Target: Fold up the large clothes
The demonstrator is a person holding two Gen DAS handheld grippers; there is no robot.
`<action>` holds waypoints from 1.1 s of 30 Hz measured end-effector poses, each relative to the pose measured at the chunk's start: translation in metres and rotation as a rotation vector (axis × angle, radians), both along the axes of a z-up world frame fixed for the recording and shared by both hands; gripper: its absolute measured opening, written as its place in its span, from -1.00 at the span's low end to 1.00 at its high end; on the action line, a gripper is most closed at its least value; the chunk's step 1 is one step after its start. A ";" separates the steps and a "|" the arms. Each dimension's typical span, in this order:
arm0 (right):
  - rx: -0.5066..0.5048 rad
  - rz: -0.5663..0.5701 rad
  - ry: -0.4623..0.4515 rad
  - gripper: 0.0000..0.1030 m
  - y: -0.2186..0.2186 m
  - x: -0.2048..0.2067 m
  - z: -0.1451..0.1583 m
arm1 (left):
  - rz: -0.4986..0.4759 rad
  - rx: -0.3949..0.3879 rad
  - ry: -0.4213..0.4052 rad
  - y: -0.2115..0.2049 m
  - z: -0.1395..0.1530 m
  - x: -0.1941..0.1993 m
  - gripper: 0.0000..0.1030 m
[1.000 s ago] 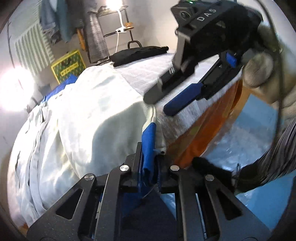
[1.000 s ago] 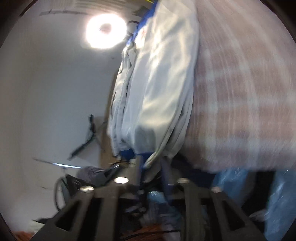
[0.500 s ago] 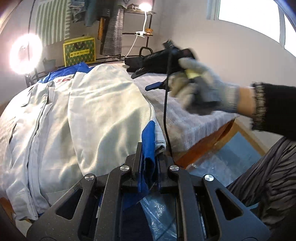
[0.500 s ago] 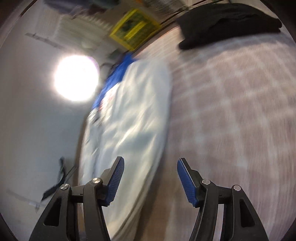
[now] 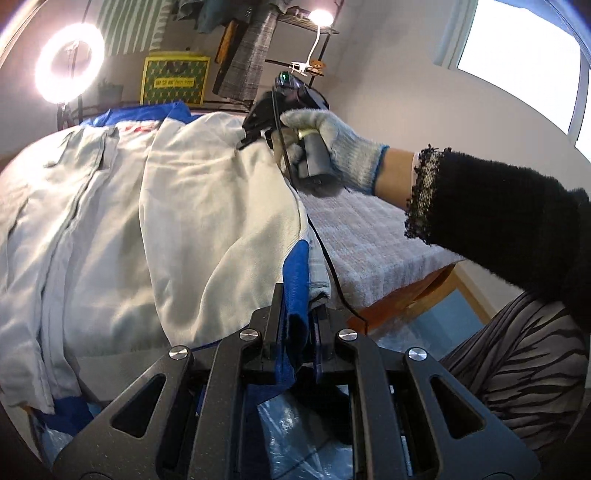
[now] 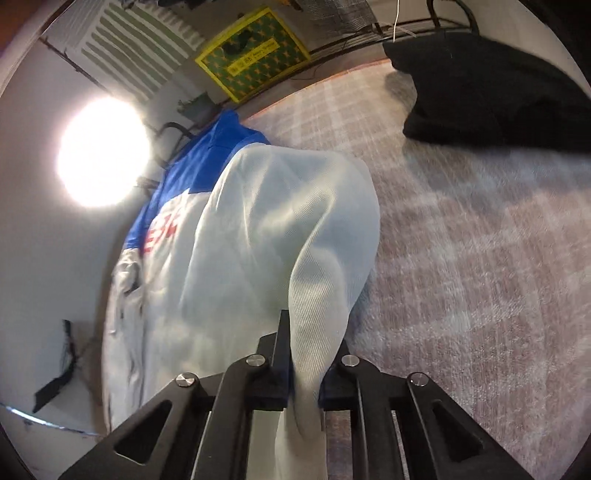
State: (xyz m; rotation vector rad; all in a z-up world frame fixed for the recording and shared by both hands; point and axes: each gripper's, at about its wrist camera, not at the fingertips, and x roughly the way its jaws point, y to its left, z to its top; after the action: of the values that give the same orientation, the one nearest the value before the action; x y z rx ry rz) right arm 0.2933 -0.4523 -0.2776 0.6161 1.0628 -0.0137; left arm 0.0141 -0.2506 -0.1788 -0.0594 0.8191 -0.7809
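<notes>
Checked cloth (image 6: 480,240) covers table | left tool (image 5: 295,325) clamps jacket (image 5: 203,206) blue cuff (image 5: 295,280) | right tool (image 6: 304,373), jaws just closing, pinches pale sleeve (image 6: 295,229)

Ring light (image 5: 69,62) lit on its stand at back left, blown out in the right wrist view; yellow-bordered green patterned box (image 5: 174,85) just right of it, green-and-white striped cloth (image 5: 133,26) hanging on the wall above. Metal rack (image 5: 291,44) further right with a grey plaid garment (image 5: 246,55) hung on it and a lit clip lamp (image 5: 317,22) on top, bright window (image 5: 517,55) at upper right. Table under a pale checked cover (image 6: 461,240), black folded cloth (image 6: 487,96) lying on its far end, orange table edge (image 5: 413,295) showing below the cover, blue plastic sheet (image 5: 436,332) on the floor beside it.
</notes>
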 end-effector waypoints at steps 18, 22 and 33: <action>-0.550 0.255 -0.002 -0.92 0.167 0.046 0.074 | 0.219 -0.221 0.204 0.104 -0.022 0.012 -0.81; -0.668 0.370 -0.009 -0.93 0.221 0.061 0.061 | 0.271 -0.232 0.239 0.123 -0.031 0.011 -0.81; -0.793 0.534 0.059 -0.90 0.303 0.079 0.005 | 0.330 -0.210 0.329 0.144 -0.057 0.015 -0.81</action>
State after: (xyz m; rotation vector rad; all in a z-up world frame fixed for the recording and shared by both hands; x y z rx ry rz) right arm 0.3726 -0.1489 -0.2730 -0.3906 1.1433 0.0119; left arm 0.0286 -0.1069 -0.2353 -0.5092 1.0033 -0.5463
